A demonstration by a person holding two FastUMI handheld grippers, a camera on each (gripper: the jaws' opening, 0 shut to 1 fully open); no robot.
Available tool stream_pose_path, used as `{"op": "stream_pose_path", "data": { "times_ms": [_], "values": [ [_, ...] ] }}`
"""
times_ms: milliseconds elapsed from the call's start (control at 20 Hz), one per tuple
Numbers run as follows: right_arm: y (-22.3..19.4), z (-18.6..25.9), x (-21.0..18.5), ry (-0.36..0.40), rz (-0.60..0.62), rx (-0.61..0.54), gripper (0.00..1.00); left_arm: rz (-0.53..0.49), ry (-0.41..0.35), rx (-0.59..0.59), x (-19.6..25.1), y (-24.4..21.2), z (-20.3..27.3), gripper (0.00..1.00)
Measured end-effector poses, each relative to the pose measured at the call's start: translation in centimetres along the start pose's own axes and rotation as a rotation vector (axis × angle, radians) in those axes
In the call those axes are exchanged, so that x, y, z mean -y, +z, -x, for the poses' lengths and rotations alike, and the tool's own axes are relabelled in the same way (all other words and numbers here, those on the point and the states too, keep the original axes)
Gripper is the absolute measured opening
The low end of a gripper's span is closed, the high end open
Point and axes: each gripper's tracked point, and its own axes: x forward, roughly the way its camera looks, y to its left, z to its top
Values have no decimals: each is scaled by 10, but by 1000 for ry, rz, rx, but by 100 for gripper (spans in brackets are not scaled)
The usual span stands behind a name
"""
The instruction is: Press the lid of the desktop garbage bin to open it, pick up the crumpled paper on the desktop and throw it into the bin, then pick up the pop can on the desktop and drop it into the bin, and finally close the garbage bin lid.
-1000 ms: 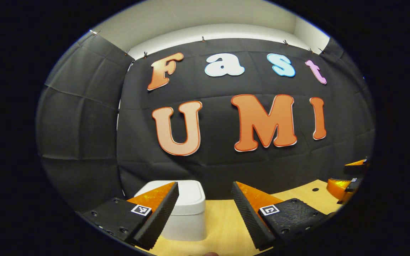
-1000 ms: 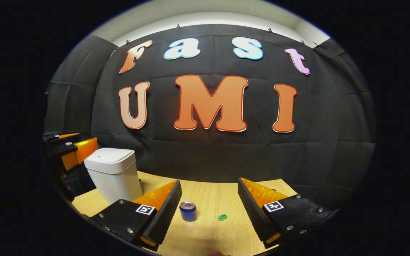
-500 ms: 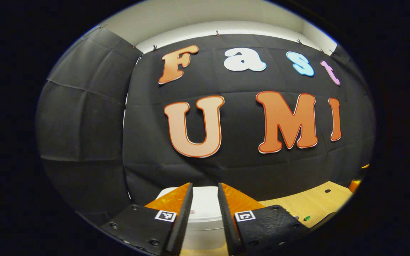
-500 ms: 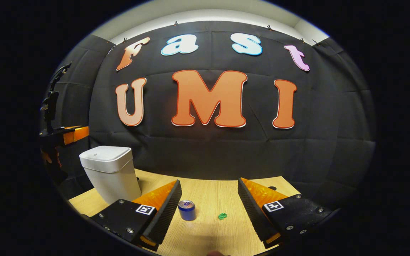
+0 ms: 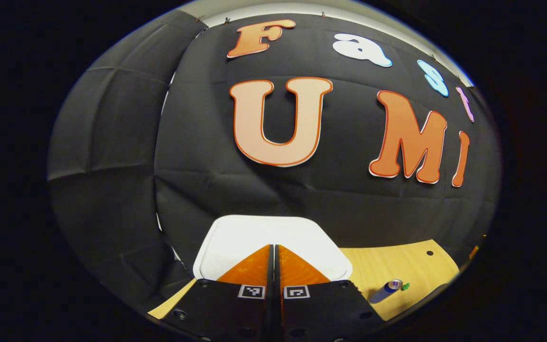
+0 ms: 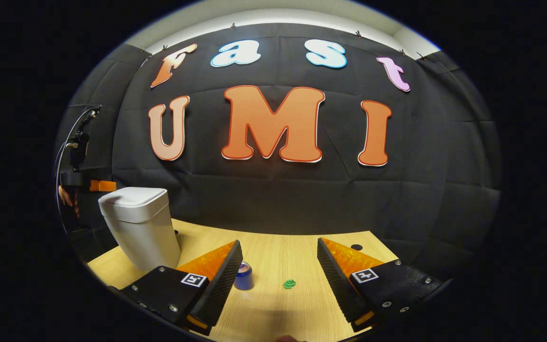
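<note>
The left tool (image 5: 273,251), its two fingers closed flat together and holding nothing, was poised directly above the bin's closed lid (image 5: 273,232), so the press lay straight down. The bin (image 6: 140,223) stood at the counter's (image 6: 302,247) left edge, nearer this tool. The right tool (image 6: 278,275) stood wide apart and empty, with the can (image 6: 244,277) and the small green scrap (image 6: 289,284) on the counter between its fingers.

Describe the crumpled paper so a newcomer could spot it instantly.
Start at the white garbage bin on the left of the wooden desktop. Right of it stands a blue pop can. The crumpled paper lies just right of the can: a tiny green wad, much smaller and flatter than the can.
</note>
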Motion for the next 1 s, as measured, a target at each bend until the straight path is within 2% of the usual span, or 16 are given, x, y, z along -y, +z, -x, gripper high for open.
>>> {"op": "stream_pose_path", "data": {
  "times_ms": [100,250,300,500,550,650,700,800,850,1000],
  "values": [
    [-5,-2,1,-2,-4,-15,95,23,-31,-25,9,-7,-2,0],
    [-9,-4,-1,4,-6,-27,95,-17,-8,-45,9,-11,-9,0],
    [-10,-4,-2,7,-3,-30,94,-39,-2,-86,8,-18,-8,0],
    [-16,-6,-7,24,1,-44,94,-12,35,-89,8,-16,-10,0],
    [-18,-7,-8,30,-2,-52,95,-32,46,-97,8,-14,-8,0],
    [-18,-9,-6,35,-13,-47,95,-62,86,-36,5,5,4,0],
    [-23,-13,-6,38,-15,-52,95,-65,97,55,7,28,14,0],
    [-37,-21,-1,33,-18,-83,95,-74,71,206,28,72,38,17],
    [-45,-25,2,26,-15,-98,95,-87,55,233,39,81,56,36],
    [-70,-43,14,6,8,-132,95,-100,-5,270,72,81,92,65]
  ]
}}
